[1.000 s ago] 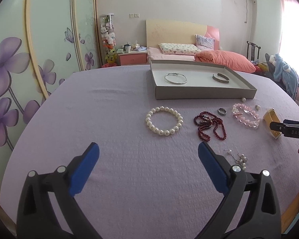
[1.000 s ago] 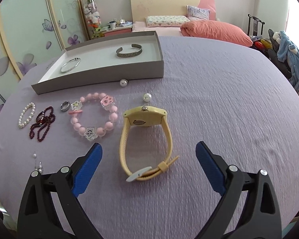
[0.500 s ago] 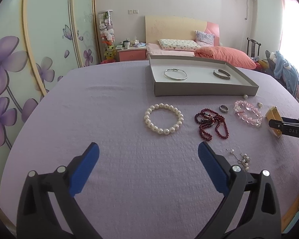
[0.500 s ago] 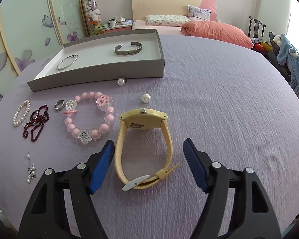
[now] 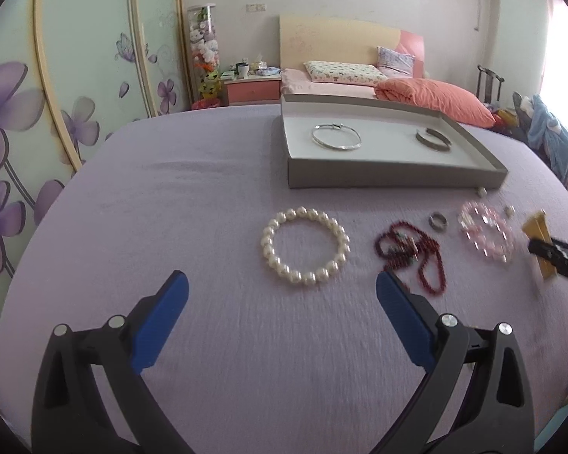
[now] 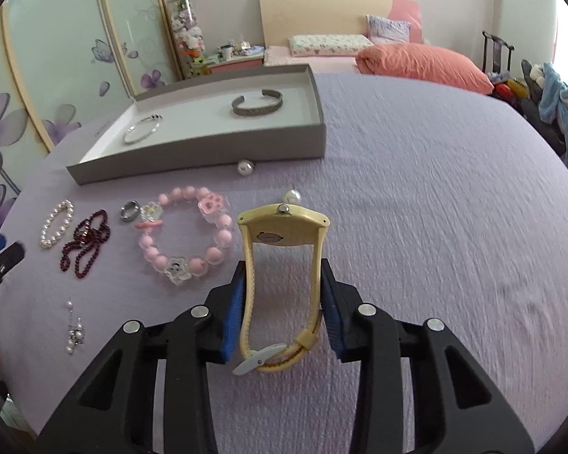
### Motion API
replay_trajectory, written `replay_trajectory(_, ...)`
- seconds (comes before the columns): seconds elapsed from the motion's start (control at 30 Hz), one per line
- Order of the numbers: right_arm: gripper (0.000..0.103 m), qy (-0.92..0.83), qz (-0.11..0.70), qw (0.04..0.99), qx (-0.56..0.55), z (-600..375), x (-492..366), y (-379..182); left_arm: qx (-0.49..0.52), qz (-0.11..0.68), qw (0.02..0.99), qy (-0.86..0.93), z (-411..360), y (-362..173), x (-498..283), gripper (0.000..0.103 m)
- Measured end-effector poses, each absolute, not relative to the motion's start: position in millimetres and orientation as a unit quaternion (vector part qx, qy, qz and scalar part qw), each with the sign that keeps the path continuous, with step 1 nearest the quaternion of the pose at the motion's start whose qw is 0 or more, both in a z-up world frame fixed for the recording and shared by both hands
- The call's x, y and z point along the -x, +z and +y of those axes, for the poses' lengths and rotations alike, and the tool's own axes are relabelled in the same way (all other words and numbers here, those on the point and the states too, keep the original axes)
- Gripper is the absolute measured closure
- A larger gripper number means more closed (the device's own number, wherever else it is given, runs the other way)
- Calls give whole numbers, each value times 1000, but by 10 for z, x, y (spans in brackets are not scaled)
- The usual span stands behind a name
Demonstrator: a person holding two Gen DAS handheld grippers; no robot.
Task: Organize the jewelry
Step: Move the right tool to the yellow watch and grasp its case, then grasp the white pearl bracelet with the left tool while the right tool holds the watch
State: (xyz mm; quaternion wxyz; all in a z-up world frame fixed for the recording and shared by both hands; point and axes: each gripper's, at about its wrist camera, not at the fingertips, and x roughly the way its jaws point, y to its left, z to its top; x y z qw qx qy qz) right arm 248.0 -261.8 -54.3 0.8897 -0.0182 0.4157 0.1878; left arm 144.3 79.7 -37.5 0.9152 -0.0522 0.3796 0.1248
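My right gripper [image 6: 282, 280] is shut on the strap of a yellow watch [image 6: 282, 227] that lies on the purple cloth. Left of it lie a pink bead bracelet [image 6: 185, 234], a silver ring [image 6: 129, 210], a dark red bead string [image 6: 85, 242], a white pearl bracelet [image 6: 56, 223] and pearl earrings [image 6: 74, 327]. A grey tray [image 6: 208, 151] holds a thin silver bangle [image 6: 142, 128] and a grey cuff [image 6: 257, 104]. My left gripper [image 5: 280, 287] is open and empty, just short of the pearl bracelet [image 5: 305, 244].
Two loose pearls [image 6: 245, 167] [image 6: 292, 196] lie between the tray and the watch. The right gripper's tip [image 5: 558, 253] shows at the right edge of the left wrist view. A bed with pink bedding [image 6: 416, 62] stands behind the table.
My right gripper has moved forward and closed its fingers onto the yellow watch's strap. My left gripper has crept toward the pearl bracelet and stayed open.
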Motion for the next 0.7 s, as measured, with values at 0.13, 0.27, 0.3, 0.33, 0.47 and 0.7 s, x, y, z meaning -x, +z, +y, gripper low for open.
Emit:
replay_trajectory(0.13,65,199,411,890,16,-2598,-2488,-468,58,380,912,143,931,-406,-1645,20)
replay_trajectory(0.27,65,209,409,888,16,-2563,-2502,-433,66,400,902,147,1054,-494,-1802,41)
replay_trajectory(0.3,65,211,409,888,17,-2556,-2513,-434,68,408,898,149,1077,-531,-1841,43)
replay_trajectory(0.33,65,213,410,887,17,-2547,-2517,-434,71,412,897,146,1091,-551,-1857,47)
replay_trajectory(0.47,65,217,412,885,15,-2520,-2525,-456,75,428,891,130,1072,-610,-1921,52)
replay_trajectory(0.7,65,224,419,880,2,-2540,-2525,-466,54,435,890,123,972,-628,-1997,70)
